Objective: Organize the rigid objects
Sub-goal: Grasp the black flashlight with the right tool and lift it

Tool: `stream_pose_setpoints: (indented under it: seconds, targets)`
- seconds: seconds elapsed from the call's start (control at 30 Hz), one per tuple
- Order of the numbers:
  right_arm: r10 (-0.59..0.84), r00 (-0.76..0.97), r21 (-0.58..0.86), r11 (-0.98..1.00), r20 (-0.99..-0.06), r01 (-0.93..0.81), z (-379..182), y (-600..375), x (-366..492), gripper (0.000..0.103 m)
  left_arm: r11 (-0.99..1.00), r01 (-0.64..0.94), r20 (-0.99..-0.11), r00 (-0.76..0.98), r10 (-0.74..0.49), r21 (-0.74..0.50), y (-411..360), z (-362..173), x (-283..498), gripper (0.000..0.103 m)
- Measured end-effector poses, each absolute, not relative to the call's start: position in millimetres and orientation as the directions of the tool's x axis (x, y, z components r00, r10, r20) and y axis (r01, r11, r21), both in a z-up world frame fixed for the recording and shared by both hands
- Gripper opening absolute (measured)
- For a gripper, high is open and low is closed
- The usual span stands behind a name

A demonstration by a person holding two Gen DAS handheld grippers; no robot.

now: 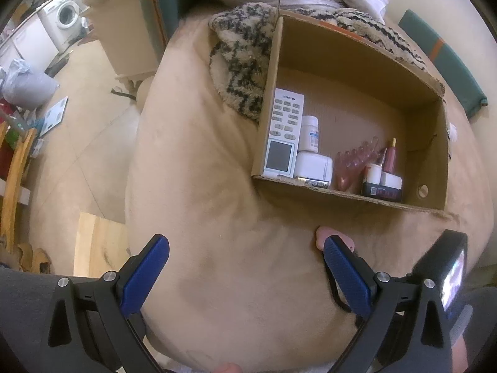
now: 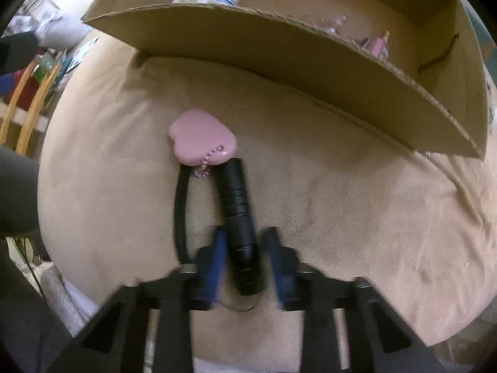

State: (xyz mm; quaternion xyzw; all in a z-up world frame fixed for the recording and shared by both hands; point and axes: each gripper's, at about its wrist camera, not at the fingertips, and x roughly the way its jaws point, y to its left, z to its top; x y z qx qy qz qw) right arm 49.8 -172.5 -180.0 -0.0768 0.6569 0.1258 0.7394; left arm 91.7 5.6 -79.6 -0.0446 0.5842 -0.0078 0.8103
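While pointing down at the beige cushion (image 2: 341, 217) | right gripper (image 2: 245, 251) brackets black flashlight (image 2: 239, 217), grip unclear | left gripper (image 1: 245, 251) gapes empty

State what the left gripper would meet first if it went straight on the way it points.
Most likely the beige cushion ahead of the left gripper. The cardboard box stands just beyond, so with depth unclear it might graze its near wall.

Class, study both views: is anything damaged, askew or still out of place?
Yes. The brown cardboard box has torn, ragged rims, with one wall bowed outward. The pink heart-shaped case and black ribbed cylindrical flashlight lie outside it on the beige cushion, not yet sorted.
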Motion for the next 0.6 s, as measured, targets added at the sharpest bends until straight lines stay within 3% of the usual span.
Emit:
stream_pose_setpoints:
  seconds: [0.37, 0.43, 0.6]
  targets:
    - [0.166, 0.322, 0.082, 0.962, -0.932, -0.259, -86, -221, 47, 0.019, 0.996, -0.035, -0.951, 0.304, -0.064, -0.079, 4, -84, 93, 0.099]
    - [0.17, 0.362, 0.08, 0.965, -0.917, -0.249, -69, -230, 50, 0.002, 0.998, -0.026, -0.952, 0.301, -0.055, -0.066, 1, -86, 93, 0.099]
    - [0.209, 0.429, 0.115, 0.965, -0.879, -0.235, -41, -248, 70, 0.001, 0.999, -0.01, -0.957, 0.29, -0.032, -0.036, -5, -93, 92, 0.099]
